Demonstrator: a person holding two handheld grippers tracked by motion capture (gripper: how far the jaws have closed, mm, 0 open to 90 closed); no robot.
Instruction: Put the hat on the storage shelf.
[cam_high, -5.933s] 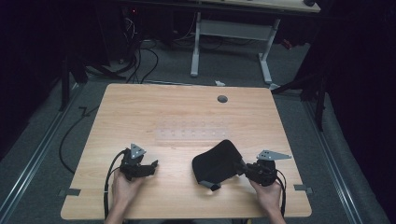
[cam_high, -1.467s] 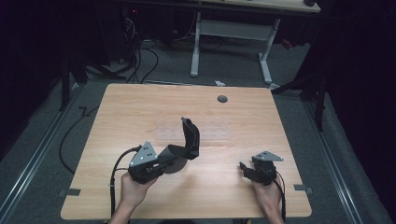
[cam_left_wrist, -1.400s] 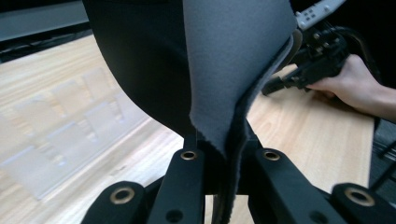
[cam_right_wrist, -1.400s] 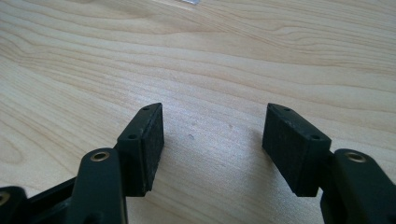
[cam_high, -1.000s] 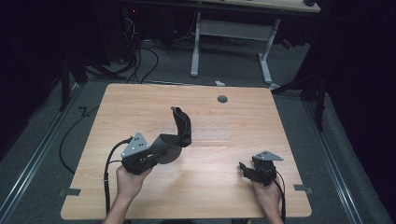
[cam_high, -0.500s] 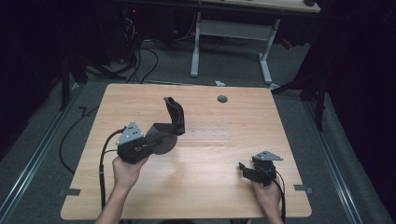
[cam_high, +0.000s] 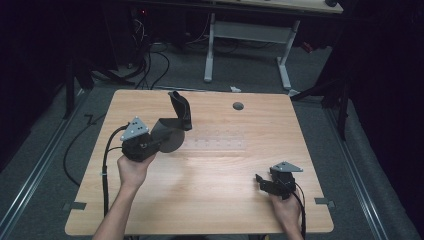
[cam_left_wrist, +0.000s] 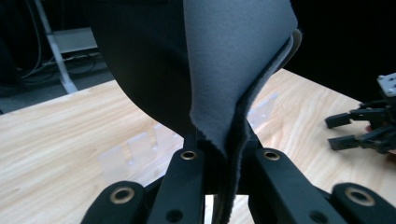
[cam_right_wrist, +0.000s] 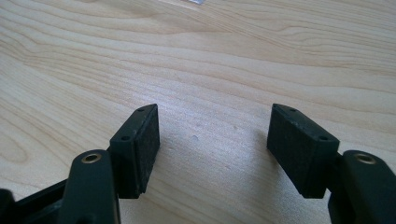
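We see a light wooden table (cam_high: 210, 200) with a small round dark hole (cam_high: 238, 106) near its far edge. A faint clear strip (cam_high: 220, 144) lies flat along the middle of the tabletop. Beyond the table, on the grey floor, stands a white desk frame (cam_high: 247, 37), and dark cables (cam_high: 150, 57) trail to its left. Metal rails (cam_high: 35, 170) run along the floor beside the table.

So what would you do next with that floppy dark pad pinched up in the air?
Probably lower it flat onto the table. The left hand-held gripper is clamped on one edge of the dark pad, which hangs folded above the wood, and the right hand-held gripper rests open, holding nothing.
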